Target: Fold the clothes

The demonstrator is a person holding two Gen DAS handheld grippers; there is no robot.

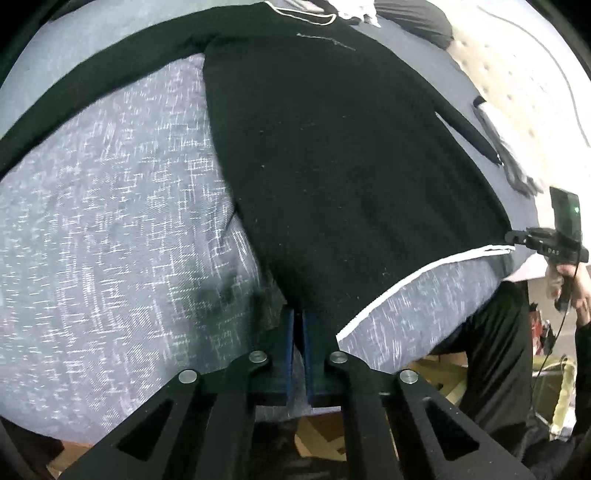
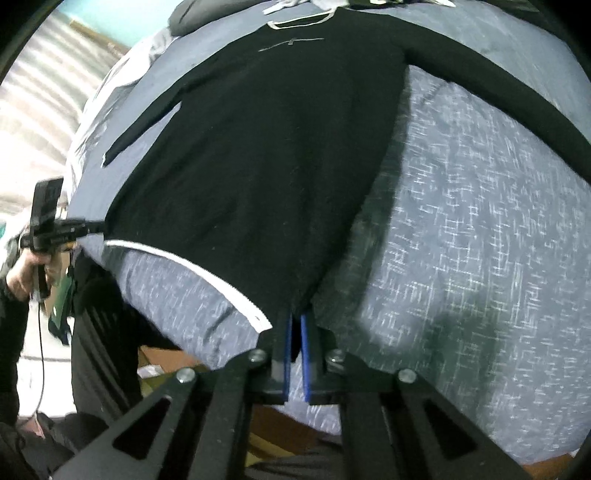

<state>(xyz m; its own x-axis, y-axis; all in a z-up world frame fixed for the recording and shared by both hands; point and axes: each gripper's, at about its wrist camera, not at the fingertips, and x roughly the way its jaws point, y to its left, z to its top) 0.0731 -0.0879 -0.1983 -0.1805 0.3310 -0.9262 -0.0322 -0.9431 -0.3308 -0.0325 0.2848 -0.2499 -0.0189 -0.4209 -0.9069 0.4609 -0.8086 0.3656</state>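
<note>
A black long-sleeved shirt [image 1: 332, 147] [image 2: 258, 147] lies front up on a grey-blue bedspread [image 1: 110, 221] [image 2: 461, 221], collar at the far end and both sleeves spread out. Its bottom hem is raised off the bed and shows a white inner edge [image 1: 406, 280] [image 2: 192, 266]. My left gripper [image 1: 298, 314] is shut on one hem corner. My right gripper [image 2: 295, 317] is shut on the other hem corner. Each wrist view also shows the other gripper pinching its corner, the right one [image 1: 517, 236] and the left one [image 2: 92, 225].
Other dark and white garments [image 1: 417, 18] [image 2: 192, 18] lie heaped at the far end of the bed. A white quilted surface [image 1: 517, 74] borders the bed on one side. The person's dark trouser legs [image 1: 495, 350] [image 2: 99, 332] stand at the near edge, above a cluttered floor.
</note>
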